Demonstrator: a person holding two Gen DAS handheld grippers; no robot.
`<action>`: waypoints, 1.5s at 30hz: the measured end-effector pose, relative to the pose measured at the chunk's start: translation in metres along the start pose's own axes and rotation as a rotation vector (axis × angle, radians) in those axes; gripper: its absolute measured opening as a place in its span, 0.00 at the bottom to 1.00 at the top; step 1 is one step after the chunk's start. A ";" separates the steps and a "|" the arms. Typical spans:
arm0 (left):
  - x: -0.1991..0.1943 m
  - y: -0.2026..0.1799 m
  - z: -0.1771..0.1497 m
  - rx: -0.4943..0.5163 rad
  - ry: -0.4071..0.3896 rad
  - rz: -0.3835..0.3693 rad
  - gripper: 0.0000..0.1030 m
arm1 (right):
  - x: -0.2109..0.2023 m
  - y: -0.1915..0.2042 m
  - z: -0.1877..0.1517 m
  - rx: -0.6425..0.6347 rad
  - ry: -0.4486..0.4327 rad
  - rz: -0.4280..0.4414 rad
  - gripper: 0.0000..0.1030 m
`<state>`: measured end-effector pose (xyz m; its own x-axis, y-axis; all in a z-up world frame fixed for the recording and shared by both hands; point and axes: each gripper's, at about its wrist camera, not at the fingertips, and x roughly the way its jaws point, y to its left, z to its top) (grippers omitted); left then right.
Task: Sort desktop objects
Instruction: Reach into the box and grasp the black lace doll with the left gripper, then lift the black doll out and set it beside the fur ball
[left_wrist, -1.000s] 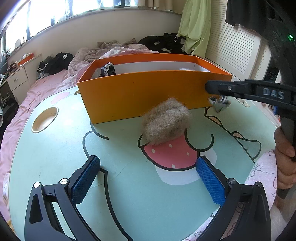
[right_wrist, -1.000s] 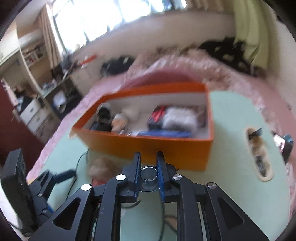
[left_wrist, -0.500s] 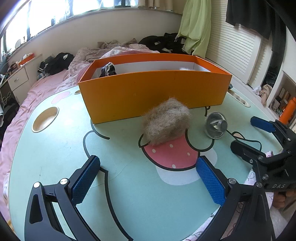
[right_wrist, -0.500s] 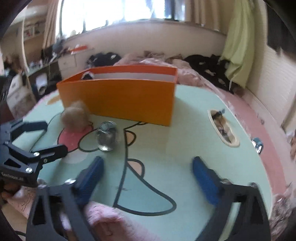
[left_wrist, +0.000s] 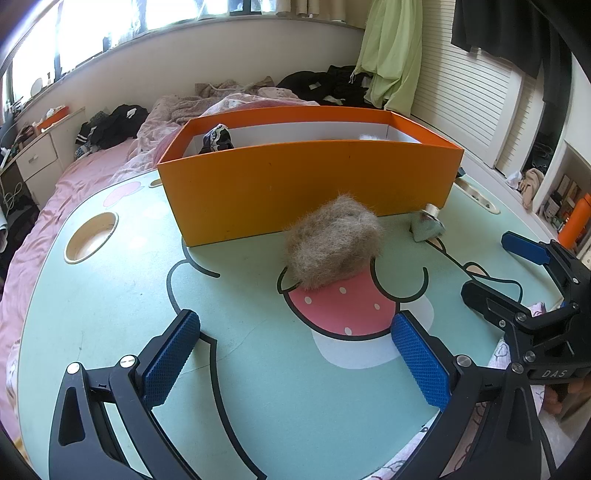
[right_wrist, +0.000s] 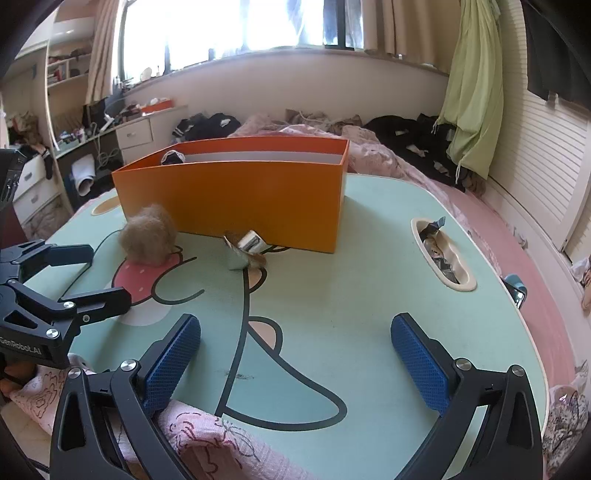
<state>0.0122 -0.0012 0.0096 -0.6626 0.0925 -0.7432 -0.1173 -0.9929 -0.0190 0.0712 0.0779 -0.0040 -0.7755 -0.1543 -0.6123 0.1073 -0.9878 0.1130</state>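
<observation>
Both grippers' fingers are gaping empty; the fur ball (left_wrist: 334, 242) ahead of the left gripper (left_wrist: 295, 354) looks light, squashy, best pinched across its middle.

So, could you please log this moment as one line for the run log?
left gripper: open, empty | right gripper: open, empty | fur ball: on table, outside orange box | small metal object: on table beside box
</observation>
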 end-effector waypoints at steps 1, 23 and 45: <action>-0.001 0.001 0.000 -0.005 -0.002 -0.004 1.00 | 0.000 0.000 0.002 0.001 -0.002 -0.001 1.00; 0.059 0.044 0.149 0.035 0.180 0.170 0.30 | -0.001 -0.001 0.005 0.012 -0.011 -0.020 1.00; -0.076 -0.001 0.117 0.054 -0.110 -0.253 0.10 | -0.001 0.000 0.005 0.018 -0.012 -0.024 1.00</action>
<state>-0.0233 0.0019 0.1443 -0.6835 0.3473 -0.6420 -0.3265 -0.9321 -0.1566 0.0691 0.0780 0.0008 -0.7851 -0.1301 -0.6056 0.0772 -0.9906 0.1127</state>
